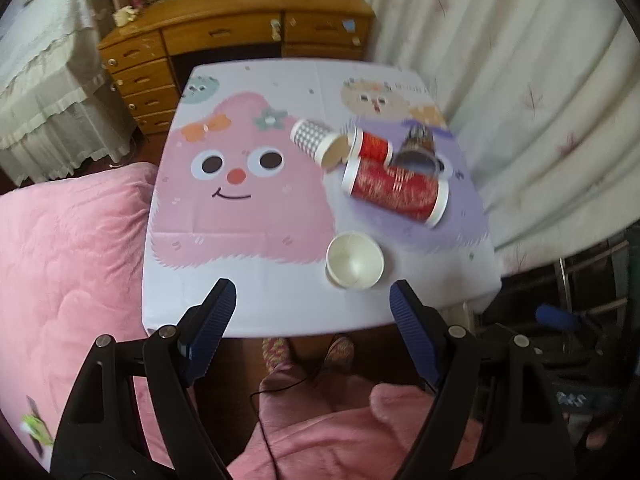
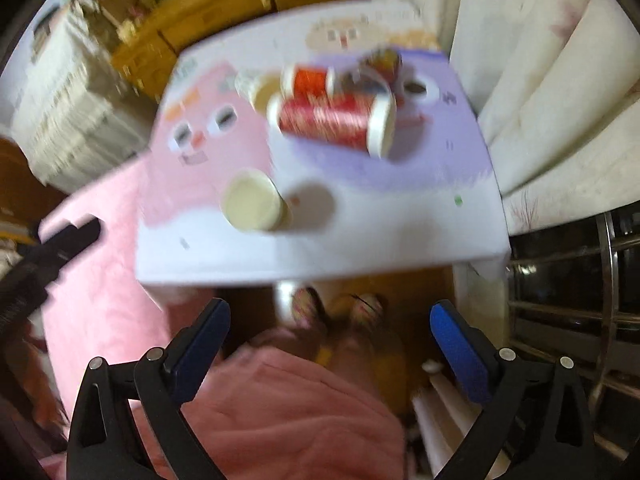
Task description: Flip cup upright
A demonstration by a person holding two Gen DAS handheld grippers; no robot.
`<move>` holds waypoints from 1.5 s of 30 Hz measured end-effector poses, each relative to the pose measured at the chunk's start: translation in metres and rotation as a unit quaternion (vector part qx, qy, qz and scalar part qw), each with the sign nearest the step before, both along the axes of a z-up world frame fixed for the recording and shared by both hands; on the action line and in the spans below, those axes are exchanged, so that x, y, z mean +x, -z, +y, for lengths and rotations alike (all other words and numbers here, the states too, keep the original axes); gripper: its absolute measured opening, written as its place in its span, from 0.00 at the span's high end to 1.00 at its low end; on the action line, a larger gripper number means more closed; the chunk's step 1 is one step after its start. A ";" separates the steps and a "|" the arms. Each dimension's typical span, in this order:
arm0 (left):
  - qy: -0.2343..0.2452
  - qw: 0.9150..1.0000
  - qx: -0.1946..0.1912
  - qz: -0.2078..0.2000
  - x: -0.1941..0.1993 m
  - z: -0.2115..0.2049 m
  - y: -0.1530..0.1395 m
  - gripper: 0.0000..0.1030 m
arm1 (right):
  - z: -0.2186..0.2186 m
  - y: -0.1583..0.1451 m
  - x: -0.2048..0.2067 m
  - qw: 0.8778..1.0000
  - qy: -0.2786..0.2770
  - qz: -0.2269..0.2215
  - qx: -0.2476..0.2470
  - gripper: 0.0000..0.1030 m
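White paper cup [image 1: 354, 261], upright and empty, near my edge of the desk [image 1: 240, 300]. At its 12 o'clock, four cups lie tipped in a touching cluster: large red cup [image 1: 394, 192], small red cup [image 1: 370, 147], checked cup [image 1: 318, 142], dark cup [image 1: 418, 150]. My left gripper [image 1: 312, 312] and right gripper [image 2: 330, 324] hover off the near edge, fingers released, grasping nothing. Cartoon-print cloth covers the desk; pink blanket [image 1: 68, 264] at 9 o'clock, curtain [image 1: 520, 100] at 3, wooden dresser [image 1: 224, 36] at 12.

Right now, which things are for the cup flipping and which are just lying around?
For the job: white cup, already upright; big red cup, small red cup, dotted cup, dark cup, all tipped over.
Lying about: wooden dresser, pink blanket, curtain.
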State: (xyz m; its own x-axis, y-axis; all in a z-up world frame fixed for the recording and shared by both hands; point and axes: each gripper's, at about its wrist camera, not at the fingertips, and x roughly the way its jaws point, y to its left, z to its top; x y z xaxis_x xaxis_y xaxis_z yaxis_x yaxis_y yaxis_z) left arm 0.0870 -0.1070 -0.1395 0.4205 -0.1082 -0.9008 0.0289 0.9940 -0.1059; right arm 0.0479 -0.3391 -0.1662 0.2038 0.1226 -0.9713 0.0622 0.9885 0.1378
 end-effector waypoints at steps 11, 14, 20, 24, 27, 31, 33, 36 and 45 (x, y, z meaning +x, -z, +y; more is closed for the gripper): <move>-0.028 0.992 0.063 -0.103 -0.031 -0.013 -0.032 0.25 | 0.032 -0.076 -0.016 0.986 -0.012 -0.168 -0.010 0.01; -0.039 0.990 0.072 -0.117 -0.037 -0.011 -0.035 0.25 | 0.038 -0.085 -0.024 0.979 -0.012 -0.202 -0.023 0.00; -0.047 0.985 0.085 -0.142 -0.040 -0.006 -0.040 0.14 | 0.044 -0.091 -0.026 0.970 -0.009 -0.239 -0.036 0.00; -0.048 0.984 0.086 -0.145 -0.037 -0.005 -0.042 0.10 | 0.051 -0.093 -0.024 0.970 -0.021 -0.241 -0.037 0.00; -0.051 0.985 0.078 -0.142 -0.036 -0.002 -0.042 0.07 | 0.053 -0.094 -0.022 0.967 -0.024 -0.250 -0.039 0.00; -0.052 0.987 0.070 -0.136 -0.030 0.001 -0.041 0.06 | 0.051 -0.090 -0.016 0.967 -0.024 -0.251 -0.038 0.00; -0.051 0.987 0.070 -0.135 -0.028 0.003 -0.038 0.06 | 0.051 -0.090 -0.016 0.967 -0.023 -0.251 -0.038 0.00; -0.047 0.988 0.068 -0.132 -0.025 0.004 -0.034 0.06 | 0.050 -0.090 -0.015 0.967 -0.023 -0.251 -0.037 0.00; -0.042 0.990 0.051 -0.122 -0.020 0.009 -0.024 0.06 | 0.050 -0.086 -0.014 0.969 -0.016 -0.245 -0.034 0.00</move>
State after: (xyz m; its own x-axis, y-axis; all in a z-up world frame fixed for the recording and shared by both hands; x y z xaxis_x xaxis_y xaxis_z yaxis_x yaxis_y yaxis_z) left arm 0.0670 -0.0978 -0.1153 0.6310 0.0230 -0.7755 -0.0413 0.9991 -0.0040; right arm 0.0337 -0.2894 -0.0806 0.6395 0.0755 -0.7651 -0.0242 0.9966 0.0781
